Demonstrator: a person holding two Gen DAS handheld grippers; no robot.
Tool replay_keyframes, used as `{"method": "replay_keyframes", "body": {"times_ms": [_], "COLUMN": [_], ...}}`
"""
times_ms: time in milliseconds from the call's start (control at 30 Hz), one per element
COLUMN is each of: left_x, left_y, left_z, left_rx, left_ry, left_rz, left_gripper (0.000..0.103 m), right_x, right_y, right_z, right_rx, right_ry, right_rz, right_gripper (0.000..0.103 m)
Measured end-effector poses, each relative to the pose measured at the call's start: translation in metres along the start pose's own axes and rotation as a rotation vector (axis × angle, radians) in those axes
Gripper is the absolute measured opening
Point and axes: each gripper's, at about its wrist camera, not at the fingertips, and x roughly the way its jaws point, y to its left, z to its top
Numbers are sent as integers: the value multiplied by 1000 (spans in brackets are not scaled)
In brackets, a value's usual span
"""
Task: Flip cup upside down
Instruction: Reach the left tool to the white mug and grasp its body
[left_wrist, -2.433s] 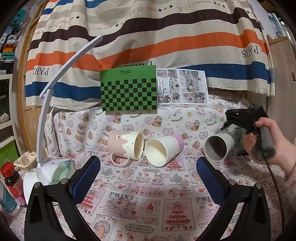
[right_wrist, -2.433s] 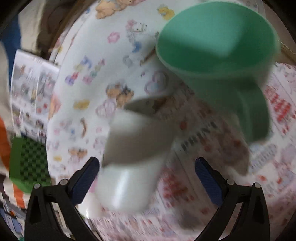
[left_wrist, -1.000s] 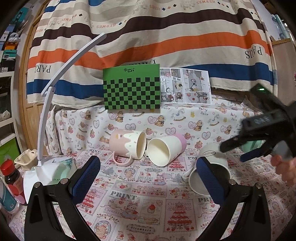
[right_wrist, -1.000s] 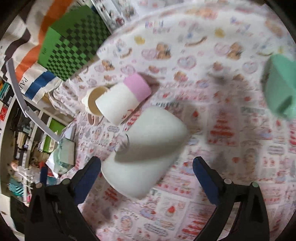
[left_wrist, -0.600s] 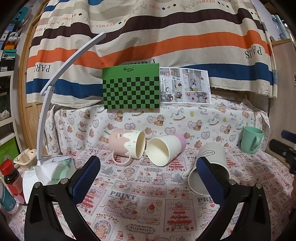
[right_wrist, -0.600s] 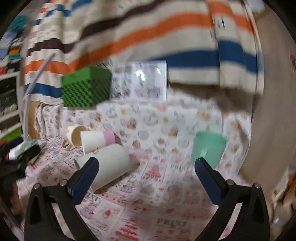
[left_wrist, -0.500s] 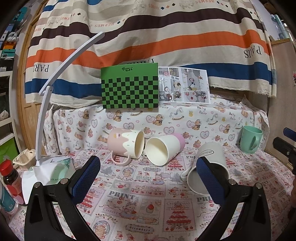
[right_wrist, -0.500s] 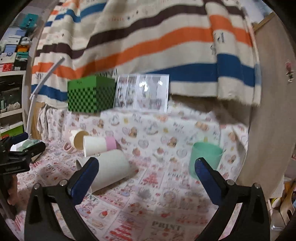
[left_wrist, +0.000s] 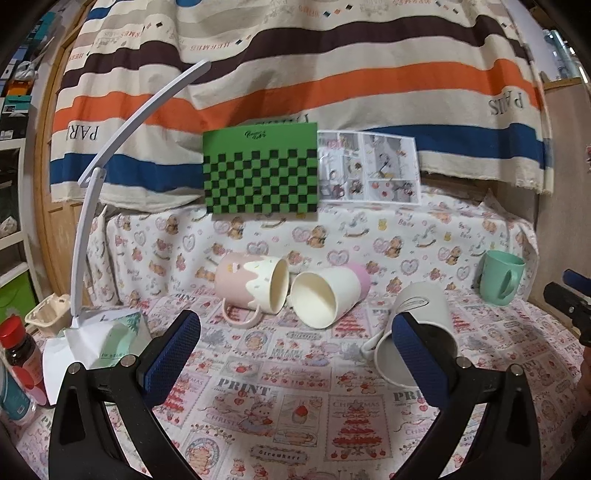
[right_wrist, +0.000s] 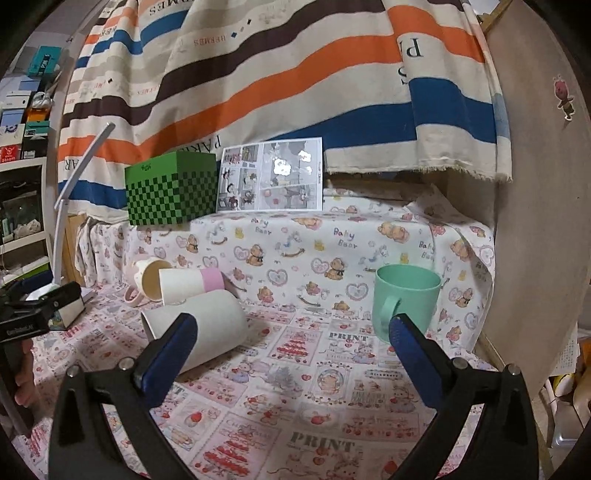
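Note:
A white mug (left_wrist: 421, 325) lies on its side on the printed cloth, mouth toward the left wrist camera; it also shows in the right wrist view (right_wrist: 210, 325). A pink mug (left_wrist: 251, 288) and a cream cup with a pink base (left_wrist: 328, 295) lie on their sides behind it. A green mug (right_wrist: 406, 295) stands upright at the right; it also shows in the left wrist view (left_wrist: 502, 277). My left gripper (left_wrist: 295, 358) is open and empty, in front of the cups. My right gripper (right_wrist: 291, 354) is open and empty, between the white and green mugs.
A white desk lamp (left_wrist: 110, 184) stands at the left beside a tissue pack (left_wrist: 110, 343) and a red-capped bottle (left_wrist: 18, 350). A green checkered box (left_wrist: 260, 177) and a comic sheet (left_wrist: 369, 166) lean against the striped curtain. A wooden panel (right_wrist: 535, 221) bounds the right side.
The right gripper has let go of the white mug, left it lying on its side and drawn back to the right, levelling out. The left gripper has barely moved.

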Motion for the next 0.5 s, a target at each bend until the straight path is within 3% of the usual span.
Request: {"method": "replay_keyframes", "body": {"times_ms": [167, 300, 400, 500], "left_x": [9, 14, 2, -8], "left_y": [-4, -12, -16, -28], "left_z": [-1, -1, 0, 10], "left_rx": [17, 57, 79, 170], "left_ry": [71, 94, 7, -60], "left_rz": [-32, -37, -59, -51], "left_gripper": [103, 103, 103, 103], "right_x": [4, 6, 6, 4], "right_y": [-3, -6, -1, -2], "right_z": [-1, 0, 0, 0], "right_rx": [17, 30, 2, 7], "right_ry": [17, 24, 24, 18], "right_rz": [-95, -78, -66, -71], "right_gripper": [103, 103, 103, 103]}}
